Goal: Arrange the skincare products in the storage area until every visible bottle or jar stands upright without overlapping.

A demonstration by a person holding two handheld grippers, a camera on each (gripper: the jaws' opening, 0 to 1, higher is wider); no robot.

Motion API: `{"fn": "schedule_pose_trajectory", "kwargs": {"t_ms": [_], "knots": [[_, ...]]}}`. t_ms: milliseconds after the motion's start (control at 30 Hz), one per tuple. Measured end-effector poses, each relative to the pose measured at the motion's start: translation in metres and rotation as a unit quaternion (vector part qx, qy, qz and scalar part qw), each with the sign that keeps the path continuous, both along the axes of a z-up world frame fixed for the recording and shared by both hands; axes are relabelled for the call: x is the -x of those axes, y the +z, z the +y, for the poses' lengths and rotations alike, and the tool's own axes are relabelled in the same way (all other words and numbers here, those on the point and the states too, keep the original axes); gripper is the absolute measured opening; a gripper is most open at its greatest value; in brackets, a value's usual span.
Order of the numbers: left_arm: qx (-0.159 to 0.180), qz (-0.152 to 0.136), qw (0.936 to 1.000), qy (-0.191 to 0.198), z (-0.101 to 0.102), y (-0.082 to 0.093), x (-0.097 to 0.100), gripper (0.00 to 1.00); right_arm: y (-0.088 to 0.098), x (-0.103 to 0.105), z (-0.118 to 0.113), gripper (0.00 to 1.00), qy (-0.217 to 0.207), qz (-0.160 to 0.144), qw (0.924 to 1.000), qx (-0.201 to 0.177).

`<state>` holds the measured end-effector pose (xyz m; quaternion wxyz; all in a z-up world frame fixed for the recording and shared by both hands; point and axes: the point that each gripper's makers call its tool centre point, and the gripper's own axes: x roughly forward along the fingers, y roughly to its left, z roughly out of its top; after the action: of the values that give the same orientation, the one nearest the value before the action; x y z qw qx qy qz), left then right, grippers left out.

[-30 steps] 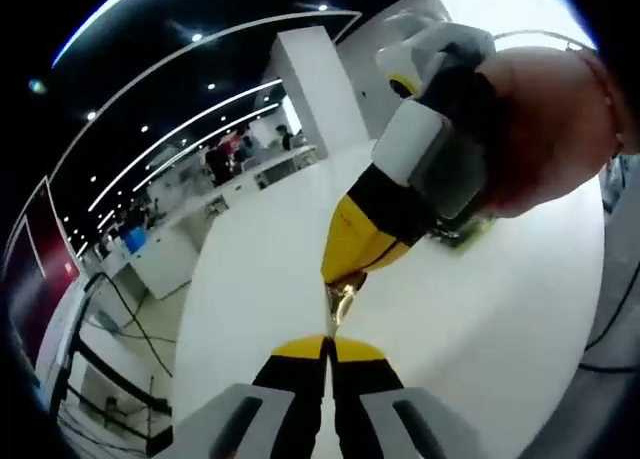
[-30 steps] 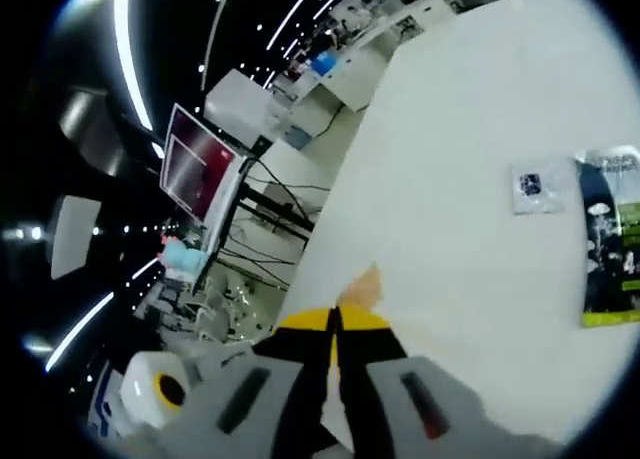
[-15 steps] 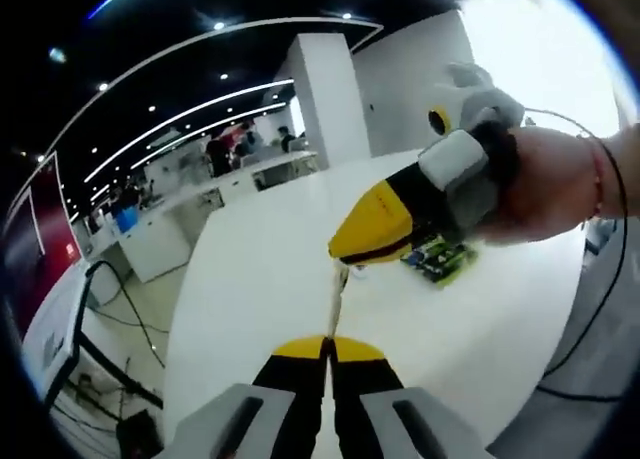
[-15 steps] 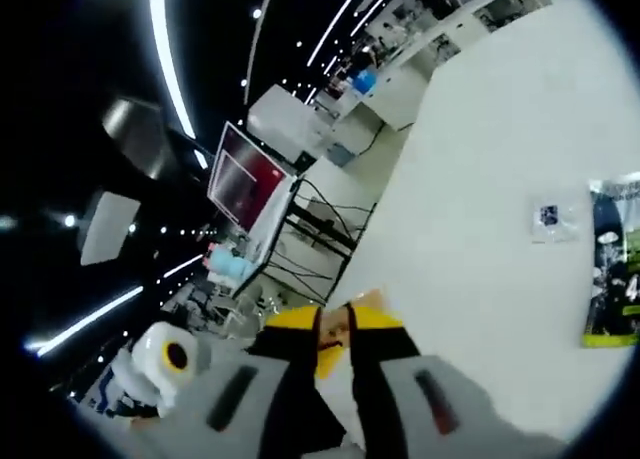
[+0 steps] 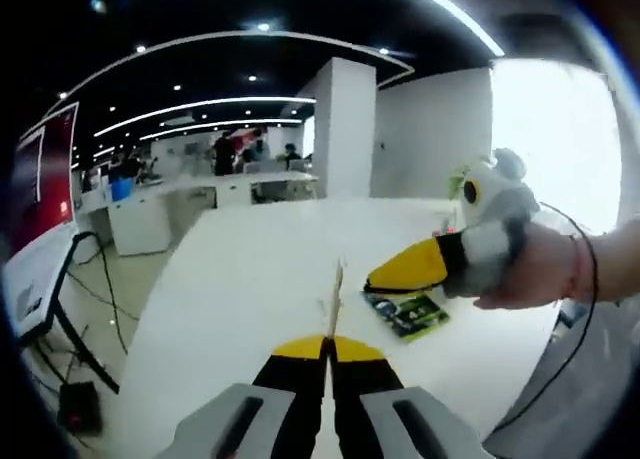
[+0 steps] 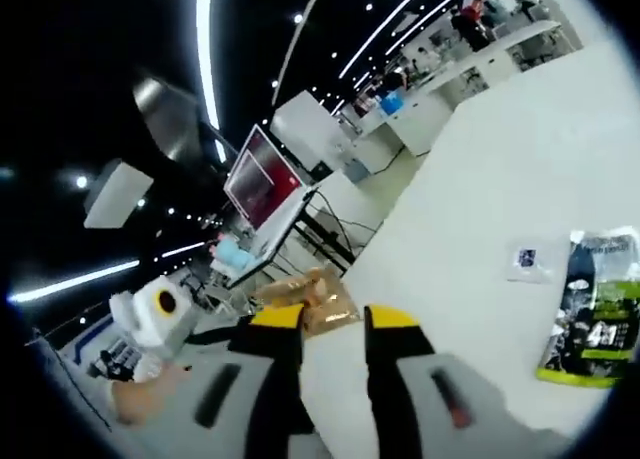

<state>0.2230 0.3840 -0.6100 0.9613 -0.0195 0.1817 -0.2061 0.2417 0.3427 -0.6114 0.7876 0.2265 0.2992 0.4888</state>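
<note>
Two yellow-and-black fingers [image 5: 328, 351] of the left gripper [image 5: 328, 349] rise from the bottom of the left gripper view, pressed tight together on a thin gold packet [image 5: 335, 301] that sticks up edge-on between them. The packet stands above a long white surface [image 5: 250, 269]. To the right, a hand [image 5: 535, 274] holds the right gripper [image 5: 375, 279] out over that surface, with its yellow tip pointing left, near the packet but apart from it. Just under that tip, a dark and green sachet [image 5: 405, 313] lies flat on the surface. Far behind, people stand at white desks [image 5: 210, 184] by a white pillar [image 5: 343, 129].

In the right gripper view, the right gripper's fingers [image 6: 392, 321] stand apart with a clear gap and hold nothing. The gold packet [image 6: 310, 297] shows just past the tips, crinkled and shiny, with the left gripper [image 6: 250, 329] coming in from the left beside it. On the white surface [image 6: 480, 199] at the right lies the dark and green sachet [image 6: 592, 319], and a small clear sachet [image 6: 527, 261] lies flat just beside it. A red screen [image 6: 262, 174] stands on a stand past the surface's edge.
</note>
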Motion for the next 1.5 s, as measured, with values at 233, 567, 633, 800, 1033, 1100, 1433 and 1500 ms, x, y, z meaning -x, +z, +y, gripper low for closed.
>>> {"fn": "schedule_pose_trajectory", "kwargs": {"t_ms": [233,567,633,800,1033,1100,1433,1500], "knots": [[0.079,0.009,0.9956,-0.049,-0.018,0.011,0.002,0.01,-0.002,-0.001,-0.002,0.30,0.008,-0.035,0.9993,0.010],[0.256,0.078,0.9531,-0.142,-0.031,0.015,0.016,0.01,0.020,0.006,-0.006,0.38,0.035,-0.066,0.9966,-0.035],[0.239,0.091,0.9553,-0.148,-0.035,0.007,0.016,0.01,0.023,0.007,-0.009,0.24,0.037,-0.068,0.9962,-0.040],[0.225,0.114,0.9550,-0.155,-0.046,-0.007,0.011,0.01,0.011,0.001,-0.023,0.08,0.013,-0.066,0.9977,-0.009],[0.166,0.131,0.9722,-0.100,-0.048,-0.035,-0.014,0.03,-0.004,-0.003,-0.039,0.03,-0.015,-0.035,0.9992,0.010],[0.136,0.136,0.9754,-0.108,-0.053,-0.045,-0.018,0.03,-0.016,-0.006,-0.043,0.03,-0.024,-0.033,0.9984,0.039],[0.054,0.170,0.9769,-0.117,-0.070,-0.092,-0.060,0.11,-0.066,-0.047,-0.066,0.02,-0.108,0.036,0.9884,0.100],[0.055,0.188,0.9741,-0.114,-0.072,-0.100,-0.067,0.11,-0.075,-0.051,-0.069,0.02,-0.115,0.045,0.9858,0.114]]}}
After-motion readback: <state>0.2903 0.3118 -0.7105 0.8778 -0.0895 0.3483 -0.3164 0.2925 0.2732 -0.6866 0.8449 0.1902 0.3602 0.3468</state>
